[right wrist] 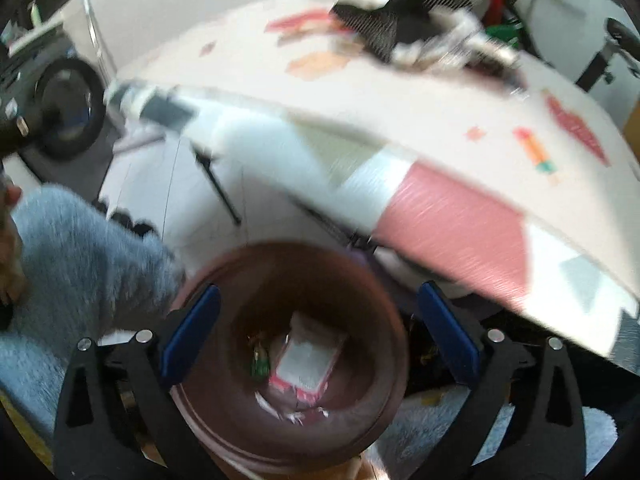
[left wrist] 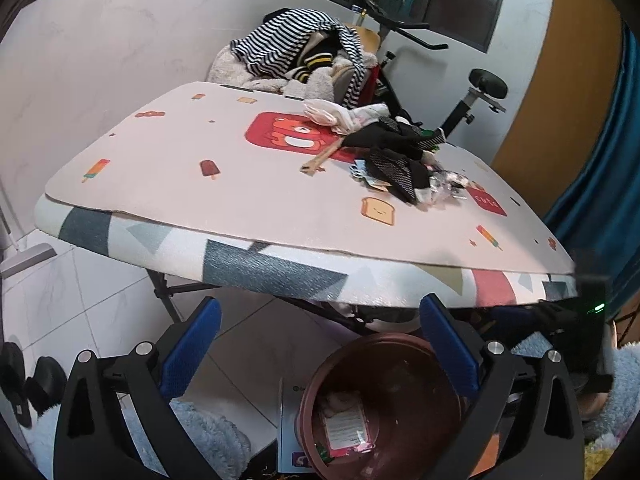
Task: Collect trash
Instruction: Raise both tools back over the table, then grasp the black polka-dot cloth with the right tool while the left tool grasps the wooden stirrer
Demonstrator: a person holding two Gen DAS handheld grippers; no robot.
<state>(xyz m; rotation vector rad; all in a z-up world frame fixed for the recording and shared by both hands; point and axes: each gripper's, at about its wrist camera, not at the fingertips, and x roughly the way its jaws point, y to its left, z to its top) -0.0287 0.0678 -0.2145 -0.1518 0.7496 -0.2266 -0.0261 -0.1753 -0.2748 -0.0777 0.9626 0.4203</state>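
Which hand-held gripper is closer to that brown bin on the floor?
The right hand-held gripper: it hangs open directly over the brown bin. The left hand-held gripper, also open, is off to the bin's side.

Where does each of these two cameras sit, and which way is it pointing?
Left wrist: sits on the left gripper, low before the table, looking across at the clothes pile; its blue fingers show, spread apart.
Right wrist: sits on the right gripper, tilted down into the bin; blurred; its open fingers show.
Shared: table, bin, the wrapper inside it.
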